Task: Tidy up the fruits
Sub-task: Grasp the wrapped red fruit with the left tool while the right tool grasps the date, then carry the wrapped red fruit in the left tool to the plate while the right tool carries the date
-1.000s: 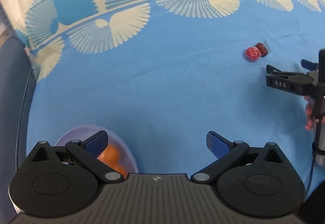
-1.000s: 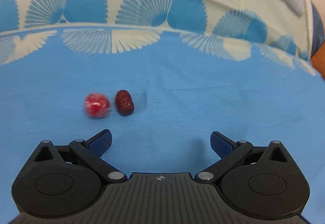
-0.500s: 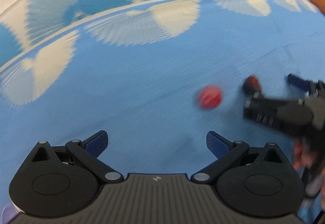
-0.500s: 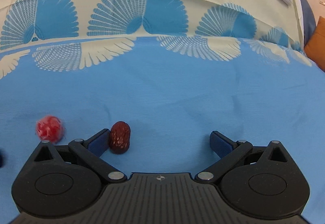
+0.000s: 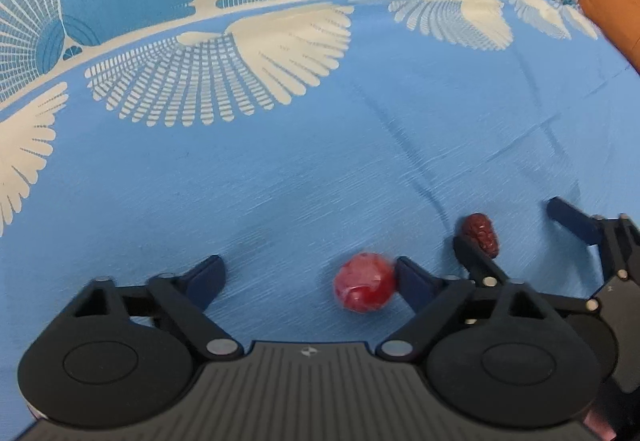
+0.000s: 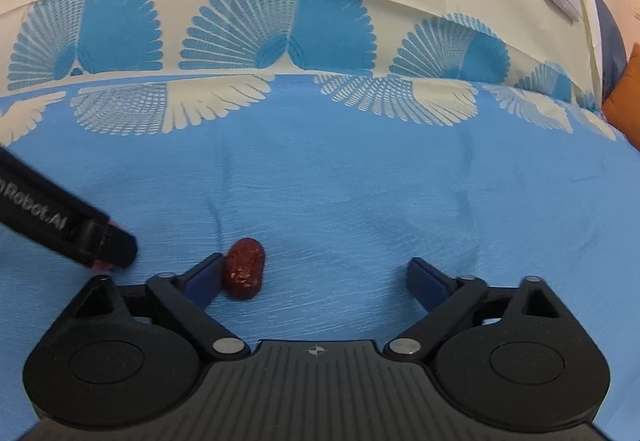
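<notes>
Covering nearly everything in both views is one blue cloth [image 5: 280, 169] printed with cream and blue fan shapes, spread over the surface. An orange object [image 6: 626, 101] is cut off at the right edge; what it is cannot be told. Two grippers work here. The left gripper [image 5: 310, 277] has just been closing its jaws, with one round red fruit [image 5: 364, 281] between them, against the right-hand finger and apart from the other, so the jaws are not clamped on it. The right gripper [image 6: 316, 277] has likewise just been closing, with one dark wrinkled date [image 6: 244, 268] touching its left-hand finger, the other finger well apart. In the right wrist view the left gripper's body hides the red fruit almost entirely. Two fruits in all, lying near each other on the cloth.
</notes>
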Tool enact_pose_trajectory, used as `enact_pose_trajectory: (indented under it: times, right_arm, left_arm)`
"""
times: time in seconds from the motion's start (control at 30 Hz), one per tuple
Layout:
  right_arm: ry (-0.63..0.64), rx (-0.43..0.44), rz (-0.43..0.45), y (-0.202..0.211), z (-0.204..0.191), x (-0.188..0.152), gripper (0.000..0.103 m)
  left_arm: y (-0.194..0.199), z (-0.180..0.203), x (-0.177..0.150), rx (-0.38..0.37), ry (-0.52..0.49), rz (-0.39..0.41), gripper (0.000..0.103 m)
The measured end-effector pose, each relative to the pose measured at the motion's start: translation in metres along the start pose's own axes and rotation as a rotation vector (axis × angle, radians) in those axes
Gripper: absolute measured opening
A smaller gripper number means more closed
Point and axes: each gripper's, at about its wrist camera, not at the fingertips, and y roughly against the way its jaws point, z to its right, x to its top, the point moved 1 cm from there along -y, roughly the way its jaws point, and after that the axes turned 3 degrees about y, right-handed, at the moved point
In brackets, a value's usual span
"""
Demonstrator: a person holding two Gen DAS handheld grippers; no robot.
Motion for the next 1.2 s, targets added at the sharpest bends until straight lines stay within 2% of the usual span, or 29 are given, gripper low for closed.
enact_pose_trajectory:
  times: [0.03,0.07,0.1,0.13,0.17,0.23,0.33,0.4,0.5,0.6,0.7,0.83,0.97,1.2]
  right_arm:
    - [0.012,0.008,0.007,0.002,-0.003,0.001,0.08]
    - [0.025,0.021,0.017,0.004,-0.007,0.001,0.061]
    - [0.038,0.037,0.028,0.006,-0.012,0.002,0.048]
    - [0.06,0.051,0.033,0.007,-0.019,0.002,0.029]
    - [0.081,0.045,0.04,0.008,-0.025,0.003,0.025]
    - [0.079,0.024,0.057,0.01,-0.027,0.004,0.025]
    - [-0.003,-0.064,0.088,0.017,-0.01,0.008,0.025]
    - [-0.034,-0.144,0.101,0.031,-0.001,0.015,0.025]
    - [-0.073,-0.16,0.154,0.07,0.002,0.026,0.025]
    - [-0.063,-0.087,0.172,0.127,-0.014,0.022,0.025]
    - [0.013,0.041,0.159,0.187,-0.044,0.008,0.025]
    - [0.1,0.218,0.103,0.258,-0.087,-0.01,0.026]
    - [0.168,0.395,0.056,0.315,-0.132,-0.022,0.026]
    - [0.253,0.567,0.009,0.392,-0.191,-0.035,0.026]
  left_arm:
    - [0.003,0.002,-0.001,-0.008,-0.013,0.014,0.069]
    - [0.007,0.006,-0.002,-0.024,-0.036,0.028,0.057]
    - [0.009,0.011,-0.003,-0.047,-0.068,0.037,0.033]
    - [0.012,0.018,-0.005,-0.028,-0.099,0.046,0.033]
    - [0.014,0.025,-0.007,0.016,-0.12,0.055,0.033]
    - [0.021,0.027,-0.011,0.036,-0.121,0.051,0.033]
    - [0.051,0.012,-0.017,0.038,-0.039,0.038,0.033]
    - [0.08,-0.001,-0.026,0.082,-0.006,0.039,0.033]
    - [0.131,-0.028,-0.053,0.149,0.04,0.029,0.033]
    - [0.182,-0.056,-0.087,0.207,0.08,0.017,0.033]
    - [0.227,-0.083,-0.127,0.267,0.125,-0.004,0.034]
    - [0.282,-0.114,-0.181,0.308,0.21,-0.021,0.034]
    - [0.329,-0.138,-0.232,0.347,0.292,-0.035,0.034]
    - [0.383,-0.158,-0.303,0.379,0.387,-0.036,0.034]
